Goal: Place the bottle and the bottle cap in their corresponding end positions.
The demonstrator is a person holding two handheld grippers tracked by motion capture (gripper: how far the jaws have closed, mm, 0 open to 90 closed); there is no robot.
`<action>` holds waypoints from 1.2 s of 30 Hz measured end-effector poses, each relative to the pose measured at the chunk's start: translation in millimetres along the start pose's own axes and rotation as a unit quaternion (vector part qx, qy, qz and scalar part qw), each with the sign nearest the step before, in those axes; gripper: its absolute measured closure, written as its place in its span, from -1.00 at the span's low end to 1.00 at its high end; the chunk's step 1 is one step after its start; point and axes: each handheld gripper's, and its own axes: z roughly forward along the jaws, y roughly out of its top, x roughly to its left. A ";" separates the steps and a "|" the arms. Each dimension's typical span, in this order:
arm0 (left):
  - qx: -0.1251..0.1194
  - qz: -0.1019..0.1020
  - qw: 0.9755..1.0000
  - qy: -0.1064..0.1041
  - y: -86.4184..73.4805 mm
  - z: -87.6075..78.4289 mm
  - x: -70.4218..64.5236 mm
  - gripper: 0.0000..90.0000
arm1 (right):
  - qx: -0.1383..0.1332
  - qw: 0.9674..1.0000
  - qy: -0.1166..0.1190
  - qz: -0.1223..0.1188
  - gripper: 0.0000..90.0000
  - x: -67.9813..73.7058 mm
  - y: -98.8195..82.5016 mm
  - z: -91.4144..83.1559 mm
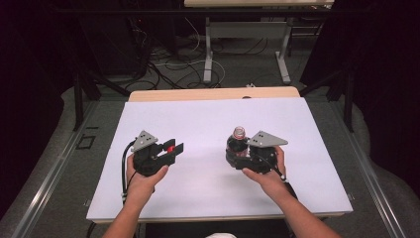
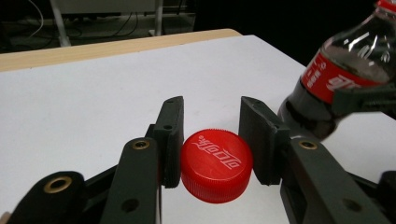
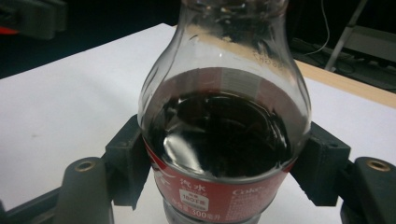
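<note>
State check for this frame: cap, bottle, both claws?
cap: off the bottle, clamped in the left claw
bottle: uncapped, partly full of dark drink, upright, held at its label
left claw: shut on the cap
right claw: shut on the bottle

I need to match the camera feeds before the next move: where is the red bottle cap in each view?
High view: red bottle cap left of centre, between the left gripper's jaws.
Left gripper view: low centre, clamped between the two black jaws.
Right gripper view: a red sliver at the far left top edge, probably the cap.
Shared landmark: the cola bottle, held by the right gripper.
</note>
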 end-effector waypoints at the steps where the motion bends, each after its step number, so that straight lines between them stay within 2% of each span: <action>1: -0.001 0.005 1.000 0.001 -1.1 0.0 1.9 0.37 | 0.000 1.000 -0.001 0.004 -0.34 -2.2 1.7 3.0; 2: -0.003 0.000 1.000 0.001 -2.6 0.3 2.1 0.37 | 0.001 1.000 -0.004 0.006 -0.34 -4.8 3.4 6.4; 5: -0.001 0.006 1.000 -0.002 -5.3 -0.3 4.4 0.37 | 0.005 1.000 -0.004 0.013 -0.34 -12.3 8.2 17.8; 9: -0.005 0.003 1.000 0.000 -7.7 -0.4 6.6 0.37 | 0.016 1.000 -0.011 0.016 -0.34 -19.3 13.4 35.1; 10: -0.010 0.001 1.000 0.001 -8.4 0.3 7.1 0.37 | 0.017 1.000 -0.011 0.017 -0.34 -21.0 14.4 39.4; 15: -0.003 0.000 1.000 0.000 -10.3 -1.0 10.5 0.37 | 0.015 0.999 -0.014 0.026 -0.34 -31.0 18.1 60.0; 17: -0.005 -0.006 1.000 0.001 -10.6 -1.3 11.3 0.37 | 0.014 0.999 -0.014 0.032 -0.34 -34.6 20.0 67.0; 18: -0.004 -0.002 1.000 0.001 -10.4 -1.7 12.9 0.37 | 0.016 0.999 -0.014 0.033 -0.34 -36.4 21.0 70.2; 19: -0.008 -0.009 1.000 0.000 -10.6 -1.3 12.8 0.37 | 0.013 0.999 -0.016 0.036 -0.34 -37.5 21.8 73.7; 20: -0.004 -0.004 1.000 0.002 -10.4 -2.1 14.4 0.37 | 0.013 0.999 -0.018 0.041 -0.34 -37.7 22.9 76.3; 21: -0.006 -0.008 1.000 0.001 -10.6 -1.7 14.9 0.37 | 0.014 0.999 -0.016 0.040 -0.34 -38.3 23.8 78.5; 28: -0.005 -0.014 1.000 0.003 -12.8 -1.1 17.6 0.37 | 0.010 1.000 -0.015 0.019 -0.34 -36.1 28.4 97.0; 36: -0.006 -0.017 1.000 0.006 -14.5 -2.2 21.2 0.37 | 0.007 1.000 -0.015 0.018 -0.34 -32.6 26.2 120.3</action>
